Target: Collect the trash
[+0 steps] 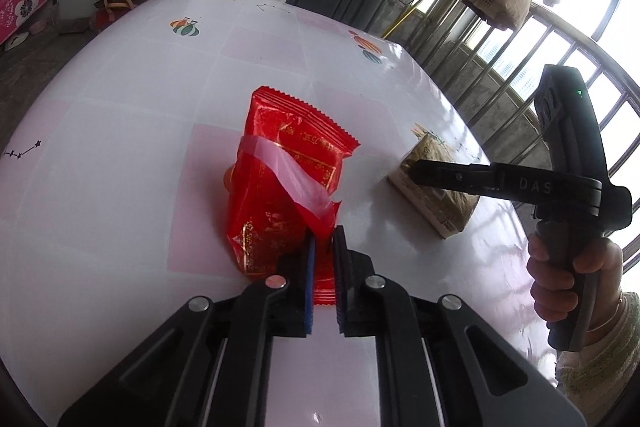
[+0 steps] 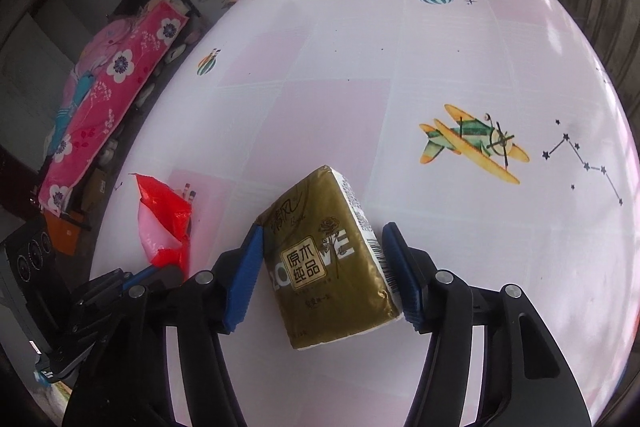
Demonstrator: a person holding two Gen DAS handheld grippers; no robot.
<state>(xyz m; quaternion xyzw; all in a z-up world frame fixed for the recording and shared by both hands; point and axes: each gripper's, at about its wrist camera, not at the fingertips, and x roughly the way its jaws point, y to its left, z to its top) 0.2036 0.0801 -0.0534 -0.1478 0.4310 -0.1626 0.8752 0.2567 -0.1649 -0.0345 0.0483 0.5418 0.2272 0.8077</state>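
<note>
Left gripper (image 1: 324, 247) clamped on the near edge of a red snack wrapper (image 1: 280, 183) with pink film, lying on the table (image 1: 120, 147). Right gripper (image 2: 320, 267) half open, jaws straddling a gold tissue pack (image 2: 324, 259) flat on the table; pad contact unclear. Person's hand (image 1: 572, 279) gripping the handle.

I am looking at a glossy, smooth vinyl-looking tablecloth (image 2: 460, 67) catching window glare. The red snack wrapper (image 1: 280, 187) is shining like crinkled foil-plastic film, a thin translucent pink plastic strip (image 1: 280, 163) lying across it. The gold tissue pack (image 2: 328, 259) is gleaming in soft, wrinkled plastic wrap. My left gripper (image 1: 324, 267) is showing matt black plastic, ribbed blue rubbery pads (image 1: 311, 275) and polished metal rivets (image 1: 276, 281).
</note>
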